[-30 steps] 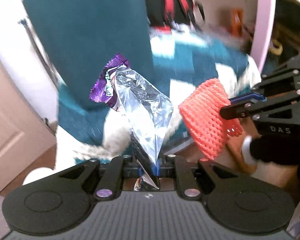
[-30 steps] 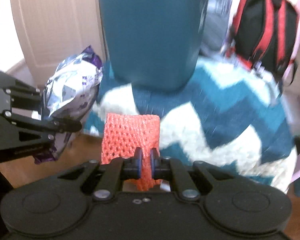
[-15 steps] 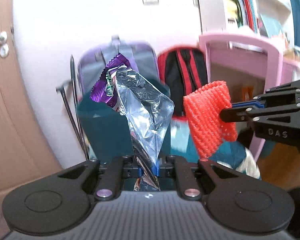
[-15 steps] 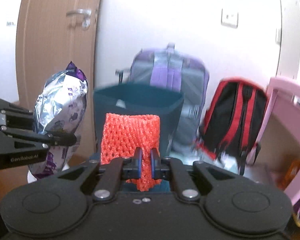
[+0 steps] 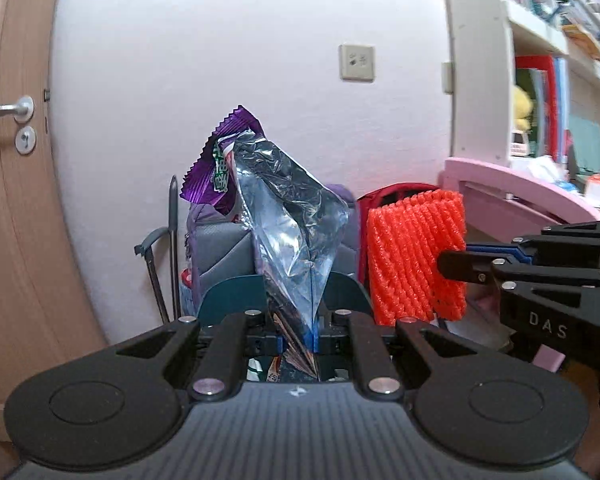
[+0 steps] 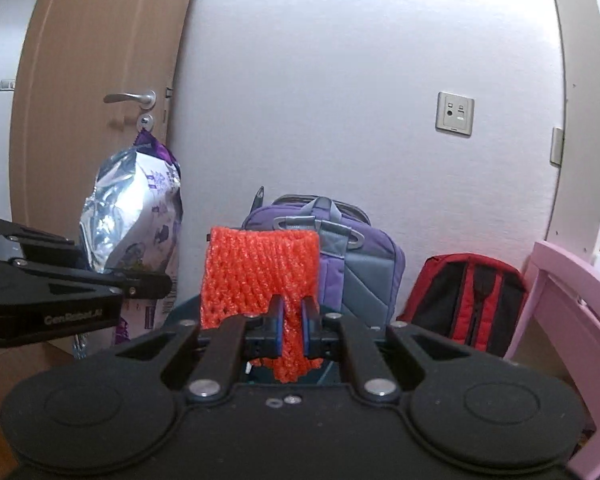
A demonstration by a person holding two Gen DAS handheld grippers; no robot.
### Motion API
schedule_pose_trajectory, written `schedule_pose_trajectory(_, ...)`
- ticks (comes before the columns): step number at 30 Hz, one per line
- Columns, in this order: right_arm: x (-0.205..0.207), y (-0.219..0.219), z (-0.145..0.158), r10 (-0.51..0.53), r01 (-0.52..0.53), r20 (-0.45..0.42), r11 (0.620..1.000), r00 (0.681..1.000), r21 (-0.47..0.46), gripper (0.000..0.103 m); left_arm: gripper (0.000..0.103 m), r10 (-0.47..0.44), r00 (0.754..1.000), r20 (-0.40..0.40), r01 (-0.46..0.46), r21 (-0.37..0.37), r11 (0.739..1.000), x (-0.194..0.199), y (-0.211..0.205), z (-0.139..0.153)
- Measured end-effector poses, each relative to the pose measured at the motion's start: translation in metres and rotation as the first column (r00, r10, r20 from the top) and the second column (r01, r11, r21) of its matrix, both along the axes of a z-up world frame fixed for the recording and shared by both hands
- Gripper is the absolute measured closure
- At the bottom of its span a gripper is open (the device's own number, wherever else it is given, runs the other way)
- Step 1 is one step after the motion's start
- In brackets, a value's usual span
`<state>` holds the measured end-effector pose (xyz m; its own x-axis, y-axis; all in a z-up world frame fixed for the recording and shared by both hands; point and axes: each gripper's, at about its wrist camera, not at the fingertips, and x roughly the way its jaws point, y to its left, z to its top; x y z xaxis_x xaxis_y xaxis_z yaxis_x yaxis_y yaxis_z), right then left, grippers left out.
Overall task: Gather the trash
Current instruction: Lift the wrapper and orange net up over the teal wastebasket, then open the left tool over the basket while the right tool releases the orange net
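Left gripper (image 5: 296,340) pinching upright foil snack bag (image 5: 288,224), right gripper (image 6: 291,328) pinching orange foam net (image 6: 260,268), side by side above teal bin (image 5: 220,300)

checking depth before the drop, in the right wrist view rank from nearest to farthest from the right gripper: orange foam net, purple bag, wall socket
1. orange foam net: clamped in the right gripper, centre.
2. purple bag: on the floor just behind the net, slightly right.
3. wall socket: on the wall above and behind the bag, upper right.
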<state>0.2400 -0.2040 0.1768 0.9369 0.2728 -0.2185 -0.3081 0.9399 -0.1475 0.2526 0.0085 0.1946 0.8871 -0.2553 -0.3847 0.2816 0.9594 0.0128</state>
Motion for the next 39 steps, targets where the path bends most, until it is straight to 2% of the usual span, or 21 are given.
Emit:
schedule_pose_trajectory(5, 0.042, 0.011, -0.004, -0.019, 0.019, -0.037, 1.000, 0.999, -0.007, 0.096, 0.091, 0.025, 0.999, -0.039, -0.025, 0.003, 1.000, 0.044, 0.004, -0.008)
schedule_pose_trajectory(10, 0.083, 0.020, -0.025, -0.031, 0.029, -0.110, 0.999, 0.993, -0.025, 0.096, 0.091, 0.035, 0.995, -0.092, -0.037, -0.029, 0.999, 0.092, 0.008, -0.016)
schedule_pose_trajectory(16, 0.120, 0.029, -0.052, -0.029, 0.017, -0.178, 0.997, 0.984, -0.069, 0.096, 0.091, 0.042, 0.987, -0.156, -0.039, 0.026, 0.999, 0.132, -0.002, -0.049)
schedule_pose_trajectory(21, 0.138, 0.034, -0.072, -0.025, 0.002, -0.237, 0.995, 0.971, -0.096, 0.095, 0.091, 0.039, 0.967, -0.250, -0.032, 0.032, 0.999, 0.156, -0.005, -0.082)
schedule_pose_trajectory(25, 0.146, 0.033, -0.079, -0.021, -0.002, -0.264, 0.996, 0.964, -0.087, 0.088, 0.091, 0.022, 0.950, -0.312, -0.012, 0.034, 0.999, 0.165, -0.007, -0.096)
schedule_pose_trajectory(29, 0.146, 0.027, -0.078, -0.002, -0.009, -0.291, 0.999, 0.957, -0.036, 0.080, 0.088, 0.017, 0.930, -0.366, -0.007, 0.029, 1.000, 0.170, -0.008, -0.103)
schedule_pose_trajectory(32, 0.144, 0.024, -0.077, 0.004, -0.011, -0.305, 1.000, 0.952, -0.020, 0.072, 0.072, 0.033, 0.924, -0.381, -0.025, 0.024, 0.999, 0.168, -0.005, -0.102)
schedule_pose_trajectory(33, 0.142, 0.023, -0.075, 0.005, -0.012, -0.303, 1.000, 0.953, -0.019, 0.070, 0.060, 0.036, 0.925, -0.378, -0.032, 0.016, 0.999, 0.165, -0.004, -0.101)
schedule_pose_trajectory(34, 0.140, 0.022, -0.074, 0.007, -0.013, -0.303, 1.000, 0.953, -0.018, 0.068, 0.043, 0.040, 0.927, -0.372, -0.038, 0.012, 0.999, 0.163, -0.003, -0.099)
schedule_pose_trajectory(36, 0.134, 0.021, -0.071, 0.012, -0.017, -0.302, 1.000, 0.953, -0.014, 0.066, 0.026, 0.050, 0.939, -0.340, -0.049, 0.014, 0.999, 0.152, 0.000, -0.093)
schedule_pose_trajectory(39, 0.125, 0.019, -0.064, 0.016, -0.017, -0.302, 1.000, 0.953, -0.001, 0.064, 0.026, 0.047, 0.949, -0.313, -0.043, 0.021, 0.999, 0.138, 0.003, -0.081)
